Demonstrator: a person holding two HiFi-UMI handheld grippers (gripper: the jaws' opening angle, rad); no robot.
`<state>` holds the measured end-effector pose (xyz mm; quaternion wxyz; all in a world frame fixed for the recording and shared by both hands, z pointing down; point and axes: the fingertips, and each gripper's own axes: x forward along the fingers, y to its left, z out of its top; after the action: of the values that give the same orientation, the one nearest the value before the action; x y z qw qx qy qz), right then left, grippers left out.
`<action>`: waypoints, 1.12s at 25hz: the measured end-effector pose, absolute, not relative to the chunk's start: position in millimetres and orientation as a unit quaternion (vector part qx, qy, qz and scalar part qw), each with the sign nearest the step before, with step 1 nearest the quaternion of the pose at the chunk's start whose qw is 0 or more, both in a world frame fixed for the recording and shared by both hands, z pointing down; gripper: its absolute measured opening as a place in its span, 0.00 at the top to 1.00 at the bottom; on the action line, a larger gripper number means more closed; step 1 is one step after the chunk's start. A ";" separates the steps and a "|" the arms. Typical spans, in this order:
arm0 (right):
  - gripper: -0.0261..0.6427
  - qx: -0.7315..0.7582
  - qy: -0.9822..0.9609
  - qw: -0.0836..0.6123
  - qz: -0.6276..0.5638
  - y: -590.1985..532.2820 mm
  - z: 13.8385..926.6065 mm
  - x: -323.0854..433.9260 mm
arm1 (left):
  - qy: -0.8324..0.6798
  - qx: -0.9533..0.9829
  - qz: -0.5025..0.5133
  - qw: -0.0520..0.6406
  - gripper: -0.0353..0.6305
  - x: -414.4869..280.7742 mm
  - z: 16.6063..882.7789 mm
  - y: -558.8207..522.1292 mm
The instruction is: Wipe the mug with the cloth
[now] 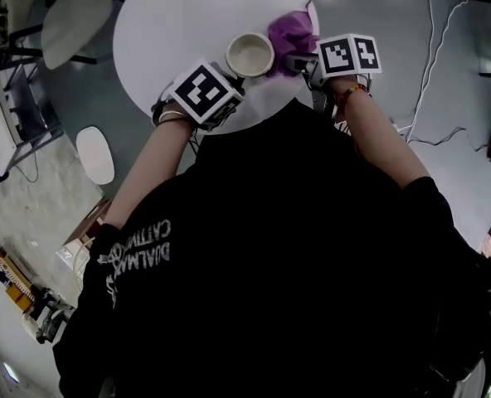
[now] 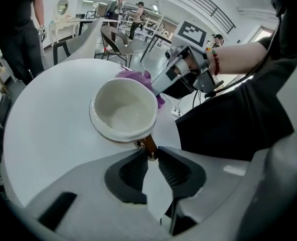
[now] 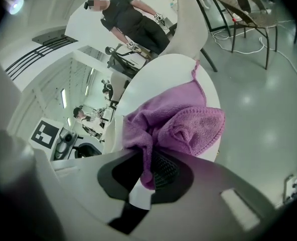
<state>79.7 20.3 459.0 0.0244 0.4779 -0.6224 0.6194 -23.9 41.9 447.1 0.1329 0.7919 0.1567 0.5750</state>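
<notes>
Head view: round white worktop (image 1: 171,23), glossy, with only the mug (image 1: 250,54) and the cloth (image 1: 291,33) on it. The mug sits right of the worktop's centre, toward the near edge, about 4 o'clock from the middle; it is cream inside, empty, mouth up. The purple cloth is bunched against the mug's outer wall at its 2 o'clock and spills toward the worktop's 3 o'clock rim. Left tongs (image 2: 152,159) come in from the mug's 7 o'clock and are pinching the brown handle (image 2: 149,147) between the pad tips, both pads on it. Right tongs (image 3: 147,172) are clamped on a fold of the cloth, fabric hanging down between the pads, the rest heaped ahead of them. Floor (image 1: 444,73) is smooth grey with light glare. A white chair (image 1: 71,19) stands at the worktop's 10 o'clock and a white oval seat (image 1: 94,154) at 8 o'clock. Loose cables (image 1: 432,65) trail over the floor at 3 o'clock. Right gripper view shows a wicker chair (image 3: 249,9) at 1 o'clock and a person in black (image 3: 133,19) standing beyond the far rim at 11 o'clock. Left gripper view: bright open hall, desks and more people (image 2: 121,1) at 12 o'clock.
</notes>
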 end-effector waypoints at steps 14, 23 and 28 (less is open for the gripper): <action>0.91 0.553 -0.587 0.052 0.590 8.9 453.0 75.1 | 0.203 0.811 0.537 0.116 0.85 -44.0 449.1 47.6; 0.91 0.530 -0.605 0.075 0.590 5.0 447.4 73.5 | 0.140 0.855 0.487 0.107 0.81 -36.4 450.1 37.6; 0.91 0.471 -0.633 0.105 0.605 10.3 444.0 71.2 | 0.082 0.880 0.451 0.128 0.69 -20.4 449.7 31.8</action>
<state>71.2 10.3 444.0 0.1054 0.4714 -0.6326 0.6054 -20.4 31.8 449.7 0.1284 0.8796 0.0818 0.4506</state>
